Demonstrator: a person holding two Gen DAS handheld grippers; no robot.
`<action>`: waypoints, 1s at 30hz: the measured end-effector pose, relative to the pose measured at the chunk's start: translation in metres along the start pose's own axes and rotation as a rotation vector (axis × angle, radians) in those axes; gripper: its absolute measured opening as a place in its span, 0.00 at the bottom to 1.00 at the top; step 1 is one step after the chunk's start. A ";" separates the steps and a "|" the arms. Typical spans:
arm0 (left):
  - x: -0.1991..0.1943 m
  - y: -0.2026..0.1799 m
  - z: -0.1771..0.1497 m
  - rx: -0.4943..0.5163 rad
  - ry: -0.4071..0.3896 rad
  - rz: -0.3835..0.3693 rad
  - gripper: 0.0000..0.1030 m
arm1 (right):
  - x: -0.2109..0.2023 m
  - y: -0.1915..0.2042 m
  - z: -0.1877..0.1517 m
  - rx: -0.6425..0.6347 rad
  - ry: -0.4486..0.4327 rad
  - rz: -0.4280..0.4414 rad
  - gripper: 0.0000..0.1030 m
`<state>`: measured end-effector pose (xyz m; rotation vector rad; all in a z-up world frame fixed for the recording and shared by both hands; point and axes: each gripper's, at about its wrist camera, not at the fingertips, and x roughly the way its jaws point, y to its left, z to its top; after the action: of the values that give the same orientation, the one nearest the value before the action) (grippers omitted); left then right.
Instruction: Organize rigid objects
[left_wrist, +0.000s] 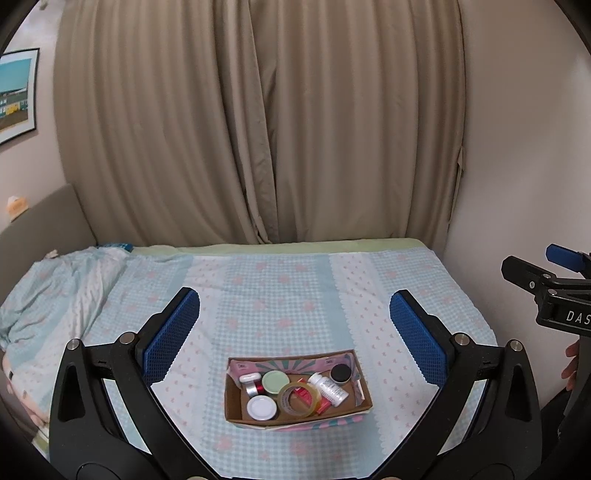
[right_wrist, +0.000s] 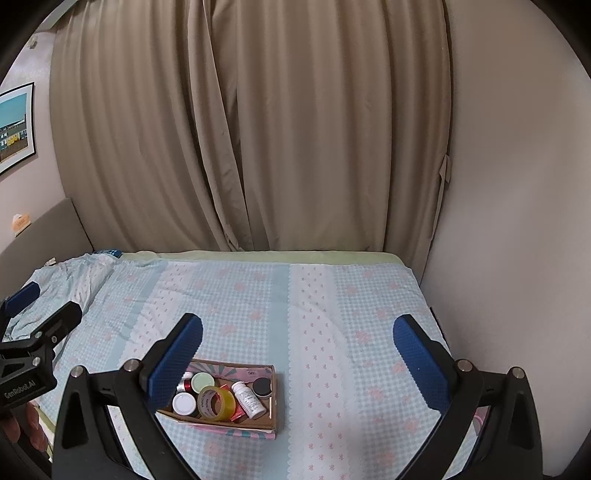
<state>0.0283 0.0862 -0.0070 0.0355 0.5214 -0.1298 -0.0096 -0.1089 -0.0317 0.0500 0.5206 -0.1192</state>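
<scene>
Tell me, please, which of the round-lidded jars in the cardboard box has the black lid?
The small jar at the box's far right corner, beside the white bottle. The other two jars' lids are pale green and white.

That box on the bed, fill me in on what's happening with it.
A person holds a claw in each hand, and neither is handling anything right now. The left claw and right claw both hang open above the bed. The cardboard box sits on the bedspread already loaded: a tape roll, a white bottle, a black-capped jar, a green lid and a white lid.
</scene>
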 end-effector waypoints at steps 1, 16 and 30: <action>0.000 0.000 0.000 -0.001 -0.001 0.000 1.00 | -0.001 0.000 0.000 0.001 0.000 0.000 1.00; -0.009 -0.009 -0.001 0.032 -0.056 0.012 1.00 | -0.001 -0.005 -0.001 -0.005 -0.012 -0.026 1.00; -0.012 -0.019 -0.006 0.037 -0.072 0.020 1.00 | -0.003 -0.009 -0.002 0.008 -0.007 -0.013 1.00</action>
<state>0.0128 0.0690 -0.0064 0.0718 0.4468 -0.1211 -0.0143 -0.1174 -0.0321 0.0543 0.5136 -0.1345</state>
